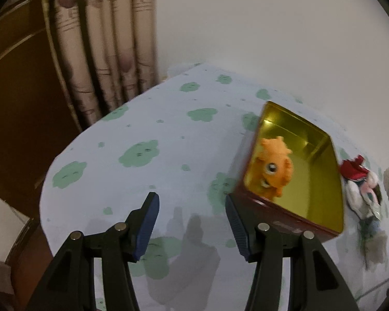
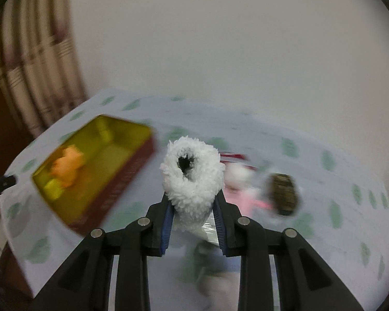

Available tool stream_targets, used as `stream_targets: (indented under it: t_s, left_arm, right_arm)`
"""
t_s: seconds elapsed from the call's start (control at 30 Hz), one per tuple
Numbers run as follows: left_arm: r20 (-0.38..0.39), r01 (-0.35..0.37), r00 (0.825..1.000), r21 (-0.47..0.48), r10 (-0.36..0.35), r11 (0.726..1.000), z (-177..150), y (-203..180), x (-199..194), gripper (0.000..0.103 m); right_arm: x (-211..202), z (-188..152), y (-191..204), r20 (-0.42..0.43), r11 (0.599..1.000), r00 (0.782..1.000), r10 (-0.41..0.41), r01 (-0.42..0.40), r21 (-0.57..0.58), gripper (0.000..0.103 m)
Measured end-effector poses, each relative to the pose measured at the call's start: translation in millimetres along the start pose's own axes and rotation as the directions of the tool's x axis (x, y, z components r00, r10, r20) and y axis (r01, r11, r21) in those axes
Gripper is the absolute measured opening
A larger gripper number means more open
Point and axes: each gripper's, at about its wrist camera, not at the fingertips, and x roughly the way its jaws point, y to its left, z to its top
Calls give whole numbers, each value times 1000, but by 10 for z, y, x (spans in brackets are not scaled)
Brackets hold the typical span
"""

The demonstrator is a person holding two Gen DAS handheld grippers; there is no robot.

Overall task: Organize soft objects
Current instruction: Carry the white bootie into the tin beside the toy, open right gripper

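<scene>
The right tool (image 2: pixel 193 208) grips the white fluffy toy (image 2: pixel 193 171), clear of the counter (image 2: pixel 311 155). The left tool (image 1: pixel 192 223) stands open, empty. Next: carry it over the tin (image 2: pixel 132 178) and release.

Glossy gold-lined rectangular metal tin (image 1: pixel 321 160); fuzzy orange plush toy (image 1: pixel 273 167) inside; beside it, shaggy white fleece ring (image 2: pixel 193 173), matt cloud-printed cloth (image 1: pixel 142 134).

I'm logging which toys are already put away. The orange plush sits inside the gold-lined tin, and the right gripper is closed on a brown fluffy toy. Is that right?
Not quite: the toy in the right gripper is white, not brown. The right wrist view shows the white fluffy toy squeezed between the blue fingers. The rest holds: the orange plush does sit inside the gold-lined tin.
</scene>
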Motion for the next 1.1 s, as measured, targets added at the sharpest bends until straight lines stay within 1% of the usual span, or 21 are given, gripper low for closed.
stream_targets:
  t_s: [0.03,0.07,0.13,0.17,0.3,0.37,0.47,0.67,0.77,0.9,1.1]
  left_arm:
    - [5,-21,1000,1,21,1000,-12,17,7,54]
    - [1,-25,1000,1,25,1000,-17,29,13,54]
    - [-5,-6,1000,0,6,1000,-24,46,22,54]
    - [0,-9,1000,-3,9,1000,-25,54,24,54]
    - [10,-36,999,0,36,999,-27,72,35,54]
    - [16,-43,999,-18,43,999,-29,101,35,54]
    - [31,-34,999,-25,35,999,-30,90,16,54]
    - [16,-20,1000,-35,21,999,-32,106,66,54]
    - [18,-18,1000,-53,19,998,-33,121,66,54]
    - [17,-13,1000,-53,14,998,-40,121,74,54]
    - [7,-10,1000,-59,11,998,-48,128,90,54]
  right_arm:
    - [36,18,152,-9,999,1000,28,-28,-23,26]
    - [73,29,299,-18,998,999,50,-51,-42,26]
    - [126,77,541,-29,995,997,78,-80,-68,26]
    - [180,92,669,-44,991,994,101,-104,-81,26]
    - [310,81,973,-66,982,989,129,-137,-132,26]
    - [395,91,1088,-81,977,987,138,-149,-149,26]
    - [537,112,1226,-109,973,983,150,-166,-163,26]
    - [840,153,1387,-162,970,973,164,-189,-153,27]
    - [928,130,1452,-175,969,971,160,-188,-159,27]
    - [1017,99,1519,-191,969,969,157,-188,-159,27]
    - [1053,91,1534,-200,969,969,145,-180,-169,29]
